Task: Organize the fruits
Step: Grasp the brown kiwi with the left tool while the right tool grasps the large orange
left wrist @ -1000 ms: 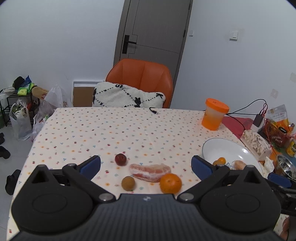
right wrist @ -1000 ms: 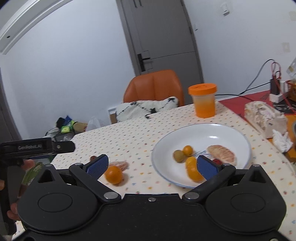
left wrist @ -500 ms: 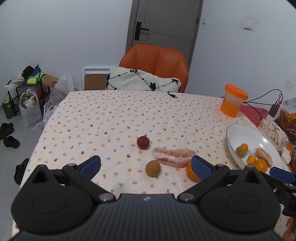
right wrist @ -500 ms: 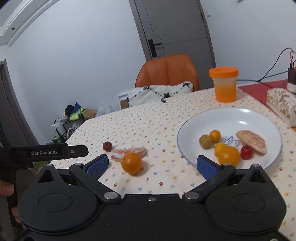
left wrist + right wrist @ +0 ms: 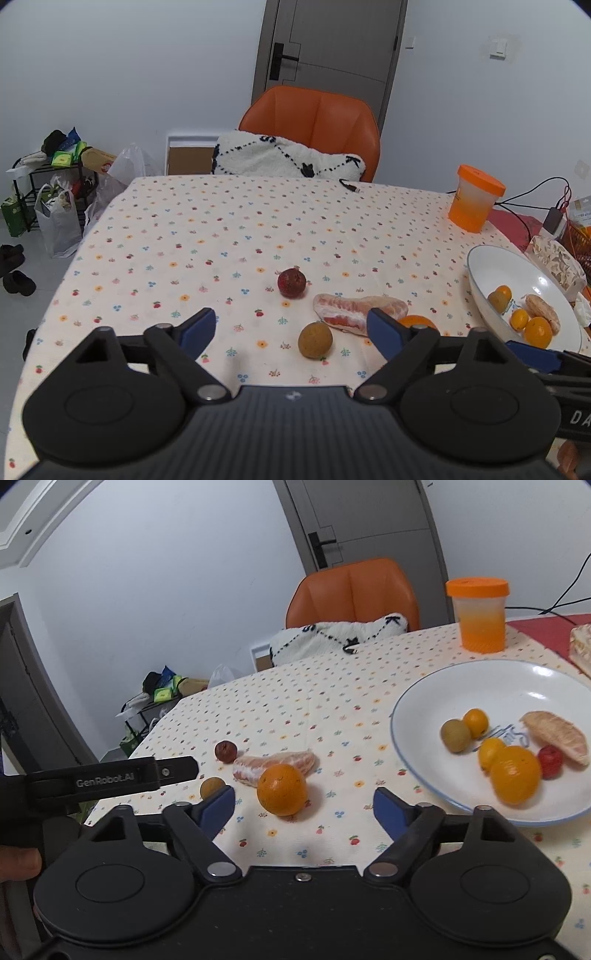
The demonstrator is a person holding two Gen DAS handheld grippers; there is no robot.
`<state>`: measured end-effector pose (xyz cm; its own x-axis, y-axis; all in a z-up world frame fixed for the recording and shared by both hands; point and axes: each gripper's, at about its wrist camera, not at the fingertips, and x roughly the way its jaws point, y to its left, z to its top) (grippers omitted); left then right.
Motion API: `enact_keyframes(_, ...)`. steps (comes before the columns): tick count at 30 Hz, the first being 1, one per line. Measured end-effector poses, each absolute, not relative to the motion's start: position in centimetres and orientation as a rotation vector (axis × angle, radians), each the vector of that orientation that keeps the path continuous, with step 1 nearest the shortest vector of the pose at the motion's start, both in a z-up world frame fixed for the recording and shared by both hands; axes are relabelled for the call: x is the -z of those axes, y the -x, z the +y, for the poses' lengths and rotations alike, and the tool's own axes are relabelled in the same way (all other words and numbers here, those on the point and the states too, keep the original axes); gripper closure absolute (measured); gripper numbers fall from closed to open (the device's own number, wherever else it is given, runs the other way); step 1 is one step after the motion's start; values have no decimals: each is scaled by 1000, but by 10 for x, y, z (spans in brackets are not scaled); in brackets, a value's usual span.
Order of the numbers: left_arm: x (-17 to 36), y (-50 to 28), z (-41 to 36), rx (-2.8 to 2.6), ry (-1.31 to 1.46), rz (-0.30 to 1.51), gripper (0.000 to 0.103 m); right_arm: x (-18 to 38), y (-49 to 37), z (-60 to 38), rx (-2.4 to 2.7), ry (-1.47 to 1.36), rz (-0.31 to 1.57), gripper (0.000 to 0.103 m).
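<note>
Behind left claw [image 5: 291, 330], perhaps orange [image 5: 417, 320].

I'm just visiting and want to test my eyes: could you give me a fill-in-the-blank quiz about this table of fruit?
1. The white plate holds ___ pieces of fruit.
2. The cup behind the plate has an ___ lid.
3. On the cloth, the pomelo segment lies between the dark red fruit and the ___.
4. Both the left hand-held gripper and the right hand-held gripper are ___.

Missing words: six; orange; orange; open
</note>
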<state>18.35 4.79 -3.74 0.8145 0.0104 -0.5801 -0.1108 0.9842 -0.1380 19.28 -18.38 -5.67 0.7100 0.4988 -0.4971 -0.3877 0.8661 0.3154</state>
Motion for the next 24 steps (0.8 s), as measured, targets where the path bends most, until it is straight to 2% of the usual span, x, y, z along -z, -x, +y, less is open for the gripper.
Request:
enact_keyframes(5, 46, -193, 47, -47, 176, 647, 33, 64, -202, -178, -527, -205, 640, 38)
enact_keyframes(11, 56, -202, 44, -24, 184, 672, 43, 70, -212, -168, -550, -190, 670, 45)
enact_keyframes(19, 66, -211, 48, -19, 205, 695, 61, 74, -223, -158, -544, -178, 688, 46)
enact_keyframes(21, 67, -210, 48, -19, 205, 688, 72, 75, -225, -155, -541, -173, 688, 46)
enact_keyframes(23, 67, -210, 49, -3, 221, 687, 80, 75, -226, -152, -537, -157, 681, 47)
enact_keyframes(24, 66, -210, 50, -1, 225, 687, 80, 75, -227, -150, -534, -147, 678, 47)
